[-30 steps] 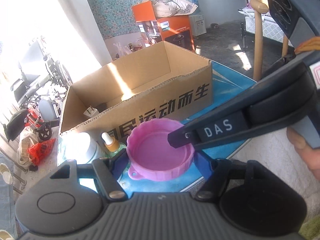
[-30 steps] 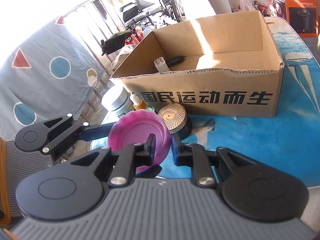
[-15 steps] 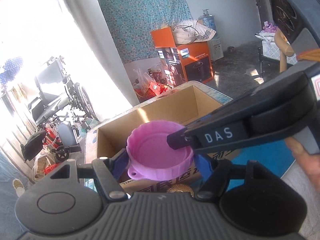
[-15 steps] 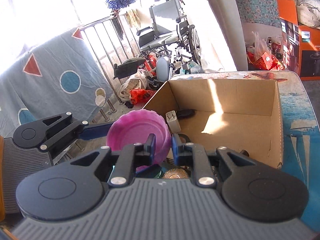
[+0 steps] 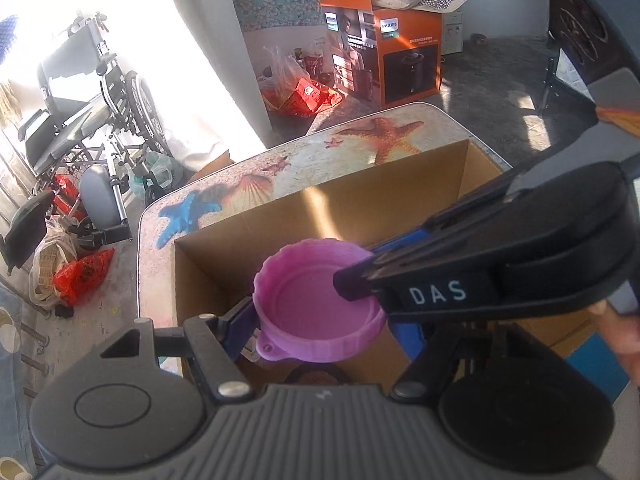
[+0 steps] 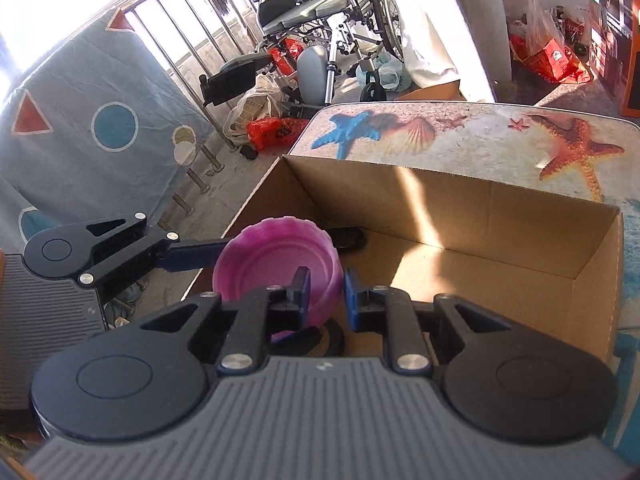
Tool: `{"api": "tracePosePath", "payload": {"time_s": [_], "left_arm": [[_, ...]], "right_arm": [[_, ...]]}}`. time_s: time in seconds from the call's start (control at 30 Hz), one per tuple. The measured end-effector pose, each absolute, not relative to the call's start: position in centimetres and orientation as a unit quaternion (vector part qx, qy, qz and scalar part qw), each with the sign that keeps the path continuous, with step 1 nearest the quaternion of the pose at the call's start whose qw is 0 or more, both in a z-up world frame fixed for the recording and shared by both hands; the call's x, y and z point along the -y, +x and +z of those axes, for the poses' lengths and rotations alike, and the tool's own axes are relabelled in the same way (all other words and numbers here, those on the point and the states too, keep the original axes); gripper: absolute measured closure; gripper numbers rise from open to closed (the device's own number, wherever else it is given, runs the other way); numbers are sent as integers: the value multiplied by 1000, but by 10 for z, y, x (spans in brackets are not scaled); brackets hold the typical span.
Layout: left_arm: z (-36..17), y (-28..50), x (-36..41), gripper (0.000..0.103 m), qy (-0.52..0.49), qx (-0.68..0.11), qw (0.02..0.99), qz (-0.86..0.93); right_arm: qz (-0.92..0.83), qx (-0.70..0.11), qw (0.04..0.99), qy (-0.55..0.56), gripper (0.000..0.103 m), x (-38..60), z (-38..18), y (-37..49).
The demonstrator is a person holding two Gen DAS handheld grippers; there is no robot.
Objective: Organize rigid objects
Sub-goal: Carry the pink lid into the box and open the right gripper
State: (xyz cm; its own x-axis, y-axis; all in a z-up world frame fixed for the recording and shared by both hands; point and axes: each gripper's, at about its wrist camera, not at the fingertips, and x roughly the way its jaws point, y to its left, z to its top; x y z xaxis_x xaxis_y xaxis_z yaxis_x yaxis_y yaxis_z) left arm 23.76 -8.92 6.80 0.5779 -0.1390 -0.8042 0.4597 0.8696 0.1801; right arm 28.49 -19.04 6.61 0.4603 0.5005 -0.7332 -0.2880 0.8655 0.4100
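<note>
A purple ribbed lid [image 5: 316, 304] hangs over the open cardboard box [image 5: 360, 196], held by both grippers. My left gripper [image 5: 322, 326] is shut on it across its width, a blue finger on each side. My right gripper [image 5: 356, 276] comes in from the right, shut on the lid's rim. In the right wrist view the lid [image 6: 268, 264] stands on edge with its rim between the right gripper's [image 6: 326, 286] pads. One blue finger [image 6: 192, 258] of the left gripper reaches it from the left. The box [image 6: 480, 196] lies below.
Inside the box lie a dark flat object [image 6: 348, 238] and a round dark item [image 6: 332, 338]. The box sits on a table [image 6: 480, 132] printed with starfish. Beyond the table's edge are a wheelchair [image 5: 80, 112], red bags, an orange carton [image 5: 400, 40] and a cloth-draped railing [image 6: 80, 120].
Both grippers have carried the lid up from in front of the box, by the bottles, to above its open inside. The grips have not changed.
</note>
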Motion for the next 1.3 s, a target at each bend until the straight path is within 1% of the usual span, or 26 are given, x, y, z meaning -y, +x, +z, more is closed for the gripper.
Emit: {"api": "tracePosePath", "payload": {"time_s": [0.27,0.4,0.63,0.87,1.0,1.1,1.23,1.3], "left_arm": [[14,294,97,30,206,-509,819,-168],[-4,306,100,30,216,-529,804,-165],[-19,316,106,30,238,-535,796,-152],[-21,317,103,28,232,-534,799,-148],[-13,314,103,28,233,-525,805,-149],[2,307,99,28,225,-509,817,-153],[31,288,86,27,188,-481,839,-172],[50,273,74,25,155,-465,851,-189]], "right_arm": [[223,-553,794,118,85,179,-2,351],[222,-578,774,131,85,179,-25,366],[214,-588,770,128,85,173,-43,379],[199,-579,779,134,84,174,-49,386],[200,-570,784,144,83,178,-44,382],[206,-550,794,158,80,183,-30,374],[207,-500,824,166,75,197,11,347],[210,-461,847,159,72,203,39,323]]}}
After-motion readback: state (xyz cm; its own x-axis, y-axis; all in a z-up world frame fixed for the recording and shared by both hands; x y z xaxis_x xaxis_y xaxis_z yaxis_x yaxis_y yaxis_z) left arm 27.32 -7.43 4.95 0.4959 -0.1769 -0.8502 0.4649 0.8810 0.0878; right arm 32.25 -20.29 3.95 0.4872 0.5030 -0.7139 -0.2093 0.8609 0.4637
